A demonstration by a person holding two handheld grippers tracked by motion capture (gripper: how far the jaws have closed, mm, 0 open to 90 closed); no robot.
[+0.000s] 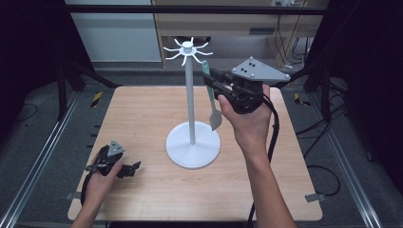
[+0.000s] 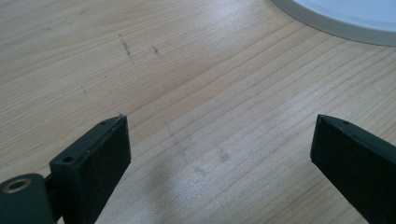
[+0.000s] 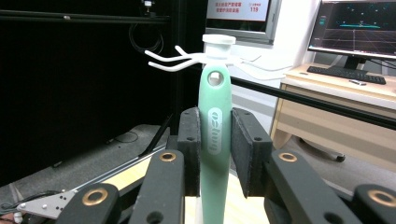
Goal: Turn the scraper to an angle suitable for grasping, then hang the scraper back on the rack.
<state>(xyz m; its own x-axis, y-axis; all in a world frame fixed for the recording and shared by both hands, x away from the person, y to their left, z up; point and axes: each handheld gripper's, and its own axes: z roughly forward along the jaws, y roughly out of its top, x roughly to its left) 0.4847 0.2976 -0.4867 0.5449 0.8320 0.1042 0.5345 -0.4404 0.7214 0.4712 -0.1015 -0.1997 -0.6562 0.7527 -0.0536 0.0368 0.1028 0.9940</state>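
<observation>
A white stand (image 1: 190, 95) with a round base and a crown of hooks (image 1: 188, 49) rises from the middle of the wooden table. My right gripper (image 1: 212, 81) is shut on the handle of a mint-green spatula (image 1: 211, 97), held upright beside the pole with its pale blade hanging down. In the right gripper view the green spatula handle (image 3: 215, 135) sits between the black pads (image 3: 190, 144), its hanging hole just below the hooks (image 3: 173, 60). My left gripper (image 1: 133, 168) rests low at the table's front left, open with nothing between its jaws (image 2: 219, 154) above bare wood.
The stand's round base (image 1: 193, 147) takes up the table's centre, and its edge (image 2: 336, 18) shows in the left gripper view. The table (image 1: 142, 109) sits between metal rails. A desk with a monitor (image 3: 359, 28) stands beyond the table.
</observation>
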